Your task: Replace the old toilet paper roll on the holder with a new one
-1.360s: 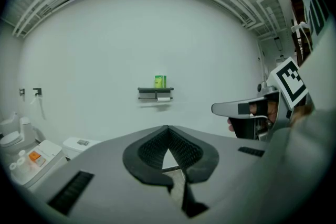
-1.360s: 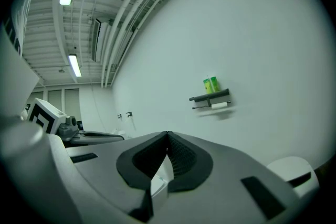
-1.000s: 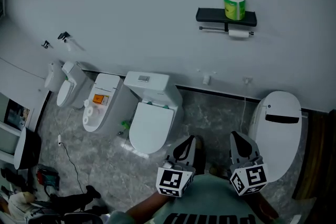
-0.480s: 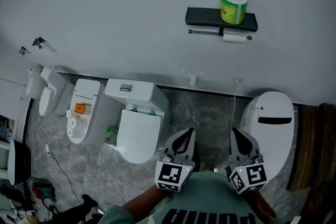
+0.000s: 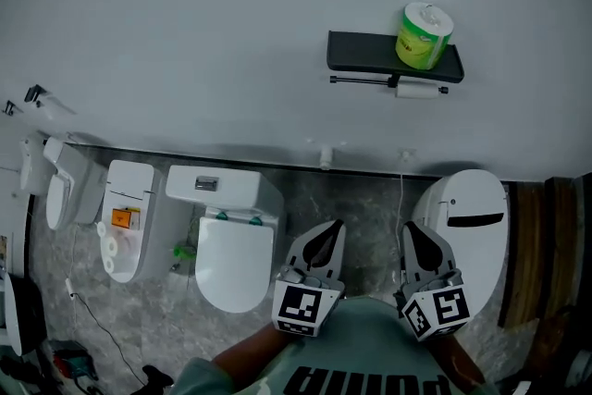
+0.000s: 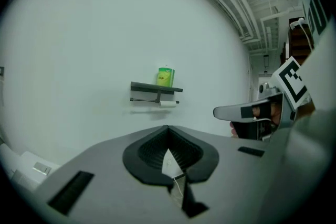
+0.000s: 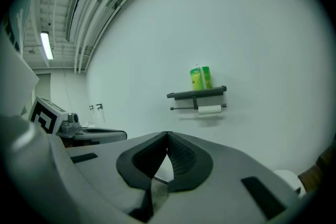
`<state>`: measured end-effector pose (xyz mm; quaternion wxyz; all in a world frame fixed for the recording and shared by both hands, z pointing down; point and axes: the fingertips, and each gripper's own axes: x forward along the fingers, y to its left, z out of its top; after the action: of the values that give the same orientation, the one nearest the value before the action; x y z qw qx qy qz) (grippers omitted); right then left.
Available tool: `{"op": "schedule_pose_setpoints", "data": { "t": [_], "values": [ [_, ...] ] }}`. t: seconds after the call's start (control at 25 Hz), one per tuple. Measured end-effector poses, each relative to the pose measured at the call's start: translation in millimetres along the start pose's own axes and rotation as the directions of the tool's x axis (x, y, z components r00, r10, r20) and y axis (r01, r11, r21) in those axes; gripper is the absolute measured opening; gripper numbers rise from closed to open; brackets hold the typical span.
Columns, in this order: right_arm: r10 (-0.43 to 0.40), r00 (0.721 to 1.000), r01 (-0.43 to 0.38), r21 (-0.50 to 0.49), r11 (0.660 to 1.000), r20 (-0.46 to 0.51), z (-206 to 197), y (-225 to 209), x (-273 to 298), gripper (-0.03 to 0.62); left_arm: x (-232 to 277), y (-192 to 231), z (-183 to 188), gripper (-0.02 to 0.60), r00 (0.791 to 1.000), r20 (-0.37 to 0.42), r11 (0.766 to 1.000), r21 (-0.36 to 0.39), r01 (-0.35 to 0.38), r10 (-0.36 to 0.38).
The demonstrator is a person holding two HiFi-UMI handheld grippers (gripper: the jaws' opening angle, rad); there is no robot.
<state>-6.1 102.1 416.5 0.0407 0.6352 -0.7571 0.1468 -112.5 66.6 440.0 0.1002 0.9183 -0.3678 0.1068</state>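
as the person turns, the holder (image 5: 370, 51) and old roll (image 5: 418, 91) come straight ahead, still far from the closed, empty left tool (image 5: 326, 233) and right tool (image 5: 413, 237).

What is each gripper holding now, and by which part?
Nothing is held. The left gripper and the right gripper have their jaws together and empty; the green-wrapped roll stands on the shelf.

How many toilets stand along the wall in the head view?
4: far-left toilet, second toilet, middle toilet, right toilet below the shelf. Others may lie beyond the left edge.
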Motion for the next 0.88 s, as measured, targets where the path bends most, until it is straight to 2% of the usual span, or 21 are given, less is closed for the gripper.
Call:
{"op": "schedule_pose_setpoints", "data": {
  "t": [0.44,0.88],
  "values": [
    [-0.05,0.999,0.049,0.003,0.999,0.011,17,8,55,0.009,28,48,18,0.003,0.998,0.019,0.998,0.019,0.061,-0.061],
    [-0.031,0.999,0.031,0.017,0.999,-0.006,17,-7,90,0.009,59,68,22,0.003,0.999,0.005,0.999,0.016,0.043,-0.043]
  ]
}}
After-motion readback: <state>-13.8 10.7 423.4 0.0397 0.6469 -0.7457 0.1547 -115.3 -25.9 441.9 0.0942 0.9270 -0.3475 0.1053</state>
